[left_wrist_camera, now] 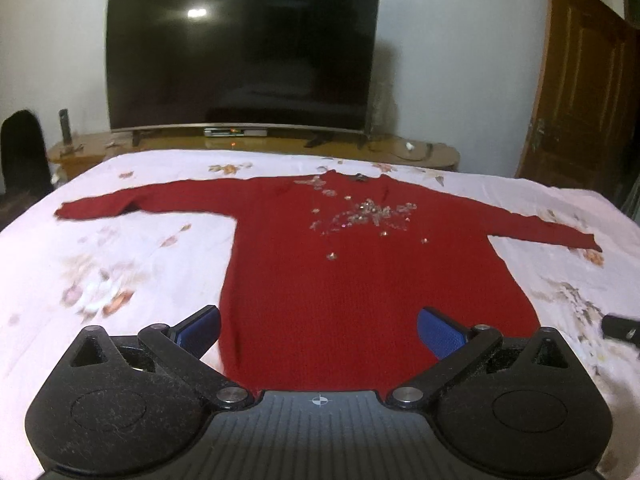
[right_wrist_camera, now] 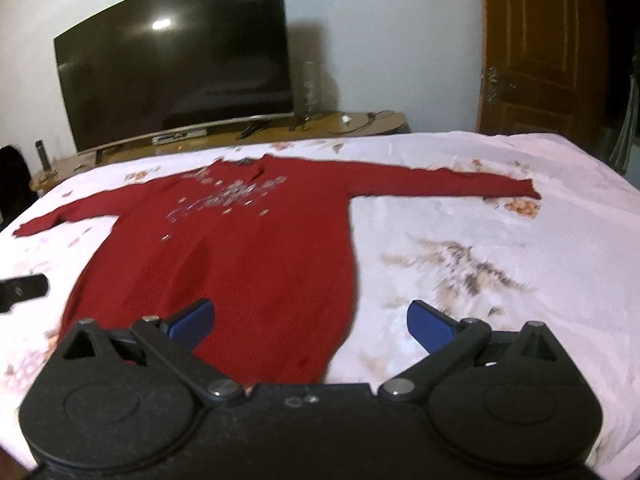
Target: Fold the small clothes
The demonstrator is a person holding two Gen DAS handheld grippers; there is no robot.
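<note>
Red sweater laid flat on bed, sleeves spread. Left tongs and right tongs spread wide, nothing pinched, poised over hem. Hem corners best gripped evenly, beaded chest left unsnagged.

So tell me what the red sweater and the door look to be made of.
Red sweater: seemingly knitted yarn, matte, with faint ribbed texture; shiny sequin-like decorations on the chest. Door: apparently brown wood with raised panels and slight sheen, though laminate is possible.
</note>
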